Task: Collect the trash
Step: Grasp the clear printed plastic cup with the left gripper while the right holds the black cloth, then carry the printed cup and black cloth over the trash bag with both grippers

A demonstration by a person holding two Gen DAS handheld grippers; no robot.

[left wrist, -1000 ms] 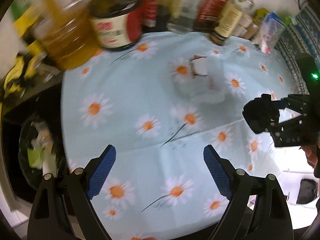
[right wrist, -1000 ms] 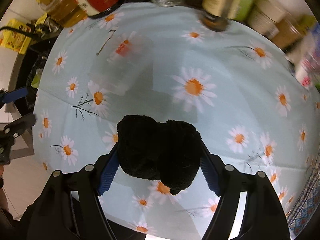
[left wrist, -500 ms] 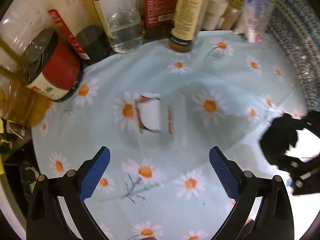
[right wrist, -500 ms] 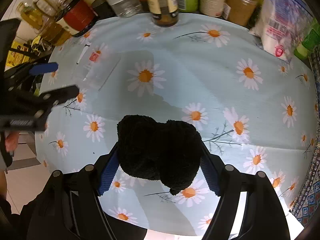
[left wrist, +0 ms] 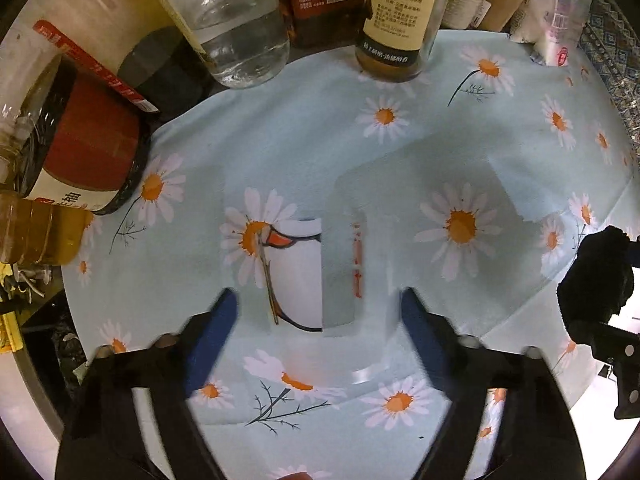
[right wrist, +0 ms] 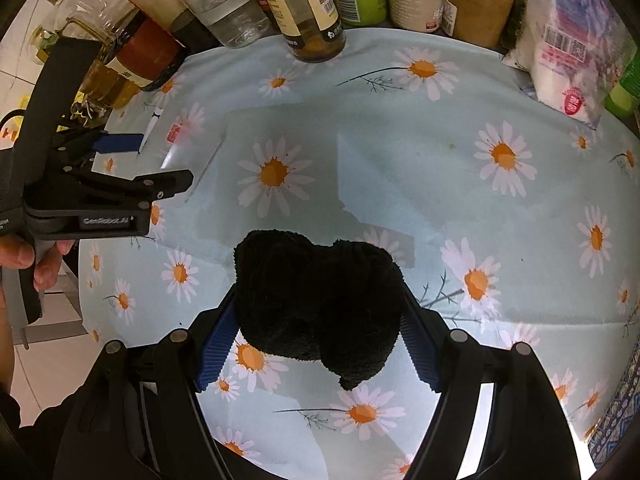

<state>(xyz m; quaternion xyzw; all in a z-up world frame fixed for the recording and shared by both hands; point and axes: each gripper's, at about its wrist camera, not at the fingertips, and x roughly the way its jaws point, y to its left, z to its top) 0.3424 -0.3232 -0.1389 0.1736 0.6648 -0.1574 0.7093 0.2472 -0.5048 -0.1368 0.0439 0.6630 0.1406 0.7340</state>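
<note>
Above clear wrapper (left wrist: 304,264), left gripper (left wrist: 316,312) spread

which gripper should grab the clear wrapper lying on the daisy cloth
Left. The left gripper is open, with the clear wrapper lying just ahead between its fingers. The right gripper is shut on a black cloth, farther away.

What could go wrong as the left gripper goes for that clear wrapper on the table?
The wrapper lies flat on the tablecloth, so the open left gripper might pinch cloth along with it and tug the bottles standing at the far edge. Being thin and clear, it may also slip out of the fingers. The right gripper, shut on a black cloth, cannot help.
</note>
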